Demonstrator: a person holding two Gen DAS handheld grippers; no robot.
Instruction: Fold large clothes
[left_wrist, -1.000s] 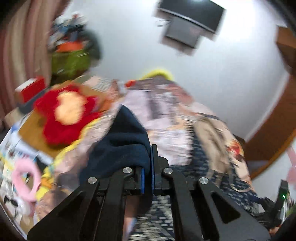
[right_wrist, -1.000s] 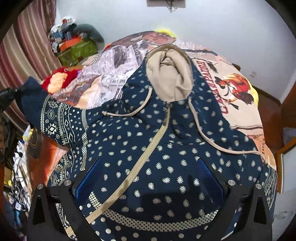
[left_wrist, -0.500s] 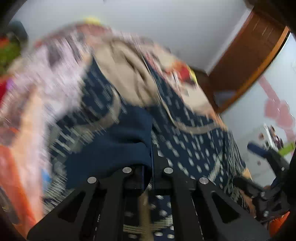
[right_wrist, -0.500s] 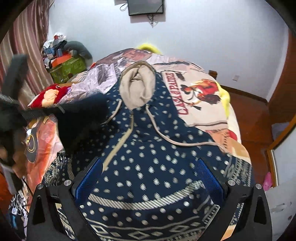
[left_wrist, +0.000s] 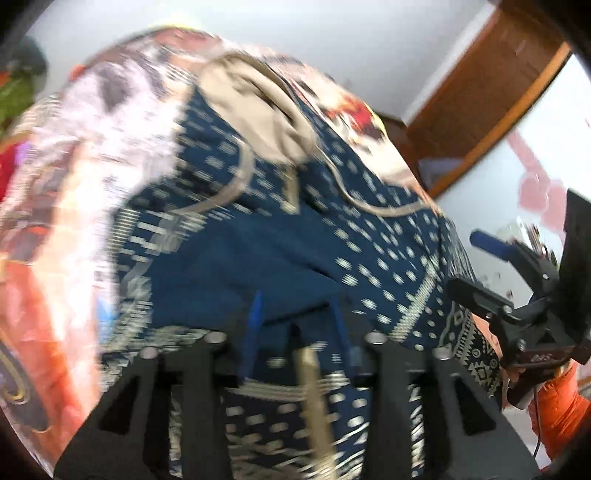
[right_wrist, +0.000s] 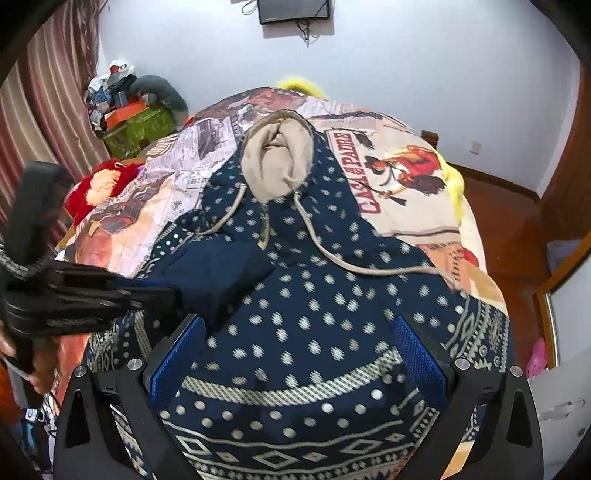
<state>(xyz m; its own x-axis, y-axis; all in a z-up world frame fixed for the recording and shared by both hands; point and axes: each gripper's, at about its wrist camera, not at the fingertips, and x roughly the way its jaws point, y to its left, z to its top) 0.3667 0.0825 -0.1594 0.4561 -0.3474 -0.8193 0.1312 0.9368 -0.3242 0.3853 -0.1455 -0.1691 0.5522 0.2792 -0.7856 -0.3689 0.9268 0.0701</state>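
printed bedspread (right_wrist: 388, 162) | wall TV (right_wrist: 293, 11) | striped curtain (right_wrist: 44, 110) | red plush (right_wrist: 101, 184)

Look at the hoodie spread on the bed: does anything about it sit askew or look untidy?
Yes. The hoodie has its left sleeve folded across the chest, plain inner side up. One drawstring trails sideways, far from the zip.

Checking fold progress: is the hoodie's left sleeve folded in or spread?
Folded in: the sleeve lies across the hoodie chest, below the hood.
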